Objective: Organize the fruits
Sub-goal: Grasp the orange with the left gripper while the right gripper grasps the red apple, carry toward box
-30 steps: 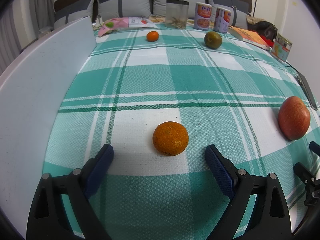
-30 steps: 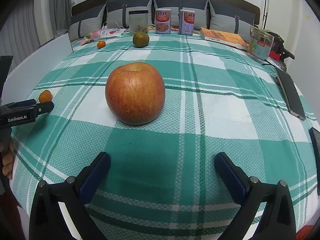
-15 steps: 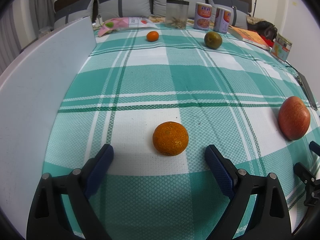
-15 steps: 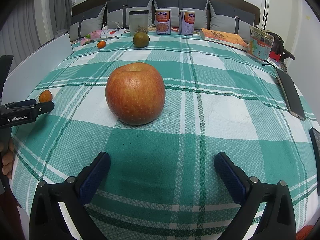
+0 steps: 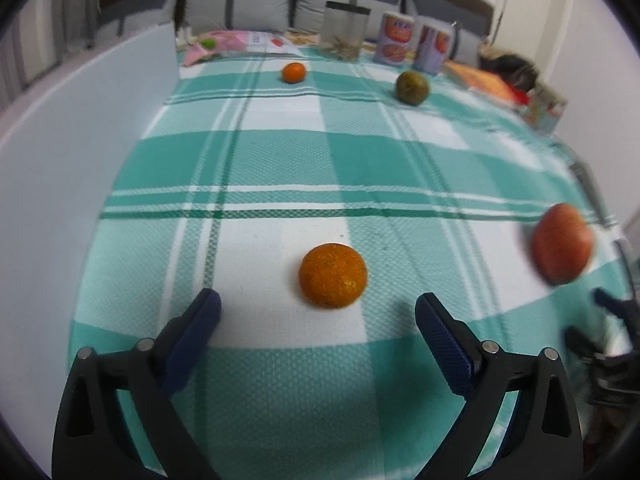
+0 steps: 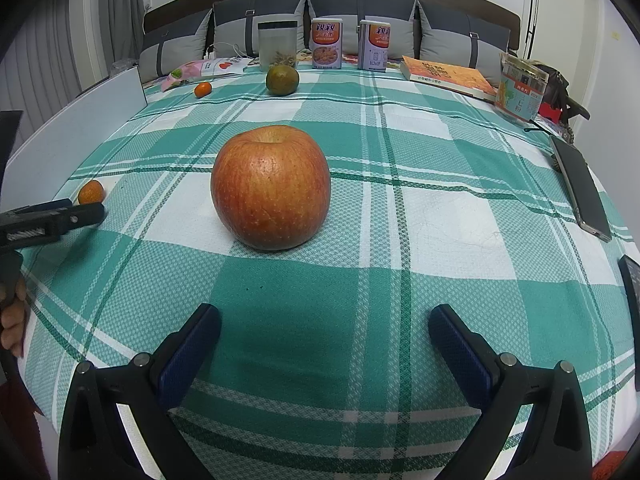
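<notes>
An orange (image 5: 333,275) lies on the checked cloth just ahead of my left gripper (image 5: 316,302). Its jaws are opening and stand wide, and the fruit sits at the fingertips' line, touching neither pad. A big red apple (image 6: 271,187) stands a little beyond my right gripper (image 6: 325,312), which is open and holds nothing. The apple (image 5: 562,254) shows blurred at the right of the left wrist view. Far back lie a small mandarin (image 6: 203,89) and a green citrus (image 6: 282,79). The left gripper (image 6: 80,214) shows from the side beside the orange (image 6: 91,192).
A white board (image 5: 80,160) stands along the cloth's left edge. At the back are a clear jar (image 6: 277,46), two cans (image 6: 327,44), a book (image 6: 448,76) and a labelled tub (image 6: 520,92). A phone (image 6: 580,188) lies at the right edge.
The left wrist view has swung slightly and blurred at the right, and its fingers stand a touch wider. In the right wrist view the left gripper has tilted. The right gripper and the fruit stayed put.
</notes>
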A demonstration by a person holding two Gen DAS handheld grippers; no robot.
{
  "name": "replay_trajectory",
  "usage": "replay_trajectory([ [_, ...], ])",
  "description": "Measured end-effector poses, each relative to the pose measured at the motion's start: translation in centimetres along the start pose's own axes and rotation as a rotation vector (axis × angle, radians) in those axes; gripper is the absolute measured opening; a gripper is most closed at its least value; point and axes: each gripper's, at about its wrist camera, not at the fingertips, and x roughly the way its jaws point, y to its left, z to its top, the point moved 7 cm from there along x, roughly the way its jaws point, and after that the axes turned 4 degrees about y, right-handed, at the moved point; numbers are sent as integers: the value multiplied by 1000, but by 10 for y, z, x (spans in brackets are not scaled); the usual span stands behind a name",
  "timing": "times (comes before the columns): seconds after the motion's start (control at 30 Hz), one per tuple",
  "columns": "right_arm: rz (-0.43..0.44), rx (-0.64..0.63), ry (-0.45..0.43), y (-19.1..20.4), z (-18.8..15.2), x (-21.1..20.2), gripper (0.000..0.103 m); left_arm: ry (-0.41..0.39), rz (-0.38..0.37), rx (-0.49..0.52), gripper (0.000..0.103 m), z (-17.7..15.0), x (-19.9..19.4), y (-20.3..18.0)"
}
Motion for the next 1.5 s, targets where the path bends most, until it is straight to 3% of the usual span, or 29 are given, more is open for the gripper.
replay_trajectory([
  [0.1,1,0,-1,0,0,0,103,34,-39,29,97,-2,-4,0],
  [0.23,7,-1,5,0,1,0,103,66,43,133,96,9,3,-14],
  [0.33,33,-11,52,-1,3,0,103,78,54,108,90,18,8,-16],
  [0.4,85,20,94,-5,8,-4,103,115,41,100,41,16,13,-16],
  [0.47,156,66,69,-9,25,-16,103,112,71,134,30,16,12,-18],
  [0.53,175,35,70,-3,44,-19,103,124,67,136,29,15,11,-19],
  [0.7,187,-107,216,24,80,10,102,136,32,79,29,15,-6,-19],
  [0.73,162,-116,256,24,82,21,95,136,24,70,29,15,-11,-19],
  [0.77,143,-115,291,23,82,28,78,134,16,63,29,15,-17,-19],
  [0.8,142,-107,327,21,80,33,69,130,11,59,29,15,-23,-19],
  [0.9,163,-59,361,17,78,38,67,119,-3,54,29,11,-43,-17],
  [1.0,238,0,335,22,82,21,67,104,-36,34,29,9,-68,-15],
  [1.1,330,-1,300,47,96,-9,67,68,-86,10,29,18,-110,-9],
  [1.17,394,-59,270,84,116,-35,67,37,-122,-22,29,32,-143,4],
  [1.33,545,-211,189,188,168,-87,67,-62,-118,-131,29,74,-215,73],
  [1.37,582,-251,175,217,180,-98,67,-77,-100,-158,29,81,-226,95],
  [1.43,646,-329,162,274,196,-111,67,-97,5,-212,29,89,-240,150],
  [1.5,670,-395,155,319,205,-116,67,-75,90,-268,29,87,-237,199],
])
